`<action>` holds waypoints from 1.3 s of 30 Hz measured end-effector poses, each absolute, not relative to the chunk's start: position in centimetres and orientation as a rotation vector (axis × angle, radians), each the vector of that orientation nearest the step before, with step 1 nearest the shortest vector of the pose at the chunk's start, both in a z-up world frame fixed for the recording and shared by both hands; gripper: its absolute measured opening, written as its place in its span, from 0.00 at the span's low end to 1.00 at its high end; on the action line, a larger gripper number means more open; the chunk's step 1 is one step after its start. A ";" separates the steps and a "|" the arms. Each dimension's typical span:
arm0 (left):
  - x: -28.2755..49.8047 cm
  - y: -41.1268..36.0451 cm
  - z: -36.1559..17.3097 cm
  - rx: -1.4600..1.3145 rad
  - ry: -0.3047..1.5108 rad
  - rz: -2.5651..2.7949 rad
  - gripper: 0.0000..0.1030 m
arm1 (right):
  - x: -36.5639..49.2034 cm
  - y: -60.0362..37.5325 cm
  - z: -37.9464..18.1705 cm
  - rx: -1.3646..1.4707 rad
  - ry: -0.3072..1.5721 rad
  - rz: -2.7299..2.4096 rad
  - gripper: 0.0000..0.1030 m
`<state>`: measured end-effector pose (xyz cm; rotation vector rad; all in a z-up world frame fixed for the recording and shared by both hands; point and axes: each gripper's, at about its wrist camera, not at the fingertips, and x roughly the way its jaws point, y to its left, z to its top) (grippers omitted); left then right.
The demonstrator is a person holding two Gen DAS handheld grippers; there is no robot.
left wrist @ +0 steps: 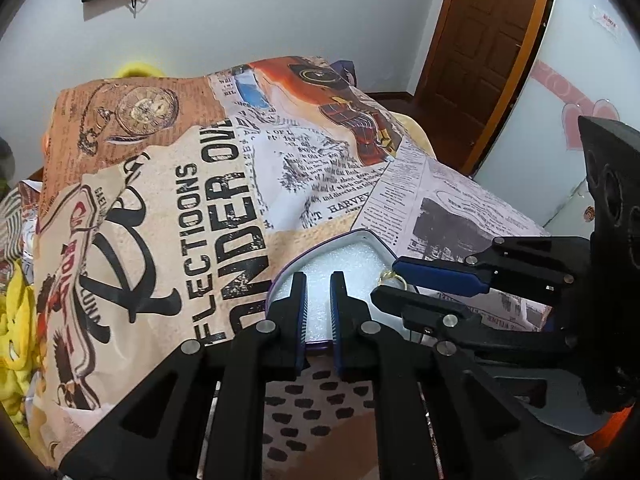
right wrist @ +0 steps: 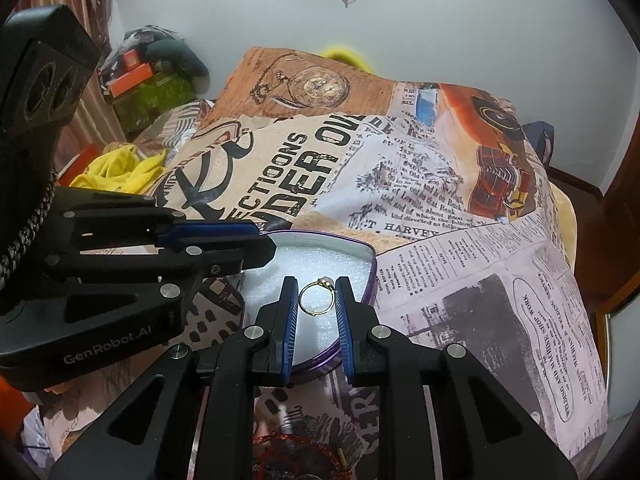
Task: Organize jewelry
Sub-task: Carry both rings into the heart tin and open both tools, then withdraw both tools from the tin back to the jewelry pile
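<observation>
A gold ring (right wrist: 317, 297) is being held upright between the fingers of the right gripper (right wrist: 317, 300), just above the white foam of the purple heart-shaped tin (right wrist: 370, 276); it is judged as being placed, not yet released; the left gripper (left wrist: 318, 300) is being kept empty over the tin's near edge, its jaws slightly parted; a red beaded piece (right wrist: 304, 456) below is seemingly being left for later; "GenRobot.AI" is being shown on the left gripper; "T. HARVEY" and "WELDING AND MACHINE SHOP WORK" are being read on the printed bedspread (right wrist: 500, 300).
</observation>
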<state>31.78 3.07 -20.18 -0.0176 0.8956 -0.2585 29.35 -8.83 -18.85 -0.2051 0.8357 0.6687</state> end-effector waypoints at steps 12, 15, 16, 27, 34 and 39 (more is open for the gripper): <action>29.3 4.0 -17.6 -0.022 0.851 -0.214 0.11 | 28.2 -9.3 -17.6 -0.212 0.832 0.644 0.19; 28.4 3.9 -16.9 -0.018 0.839 -0.204 0.17 | 27.5 -9.7 -16.6 -0.208 0.806 0.633 0.28; 28.0 3.8 -16.5 -0.014 0.832 -0.199 0.19 | 27.2 -9.9 -16.3 -0.206 0.798 0.630 0.28; 23.4 2.5 -13.5 0.008 0.768 -0.177 0.39 | 23.5 -12.5 -12.7 -0.179 0.721 0.579 0.34; 21.3 1.6 -13.5 0.006 0.785 -0.180 0.40 | 21.3 -14.5 -11.6 -0.155 0.686 0.541 0.45; 20.5 0.9 -14.5 -0.004 0.818 -0.181 0.40 | 20.5 -16.1 -11.8 -0.137 0.691 0.511 0.45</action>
